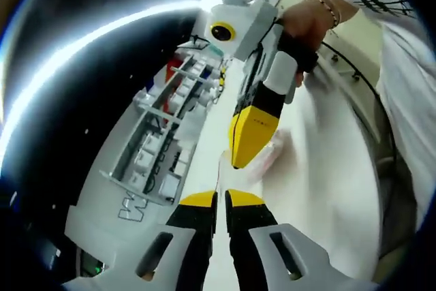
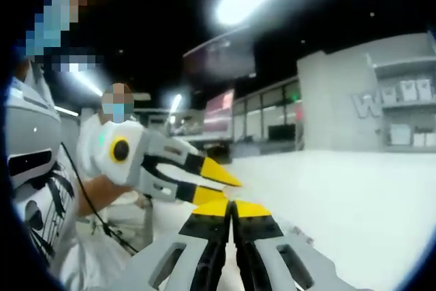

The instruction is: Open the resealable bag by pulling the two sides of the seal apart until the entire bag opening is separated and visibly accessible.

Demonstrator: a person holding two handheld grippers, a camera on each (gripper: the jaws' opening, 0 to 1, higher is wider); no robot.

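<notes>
Both tongs were clamped on the bag (image 1: 262, 158): left tongs (image 1: 221, 199) below, right tongs (image 1: 240, 158) just above.

Left gripper (image 1: 221, 199): yellow-tipped jaws pressed nearly together, only a thin slit between them. Right gripper (image 2: 231, 208): yellow tips likewise closed to a thin slit. In the left gripper view the right gripper points down toward the left jaws, gripped by a hand (image 1: 304, 26) wearing a bracelet. In the right gripper view the left gripper enters from the left, tips beside the right jaws.
</notes>
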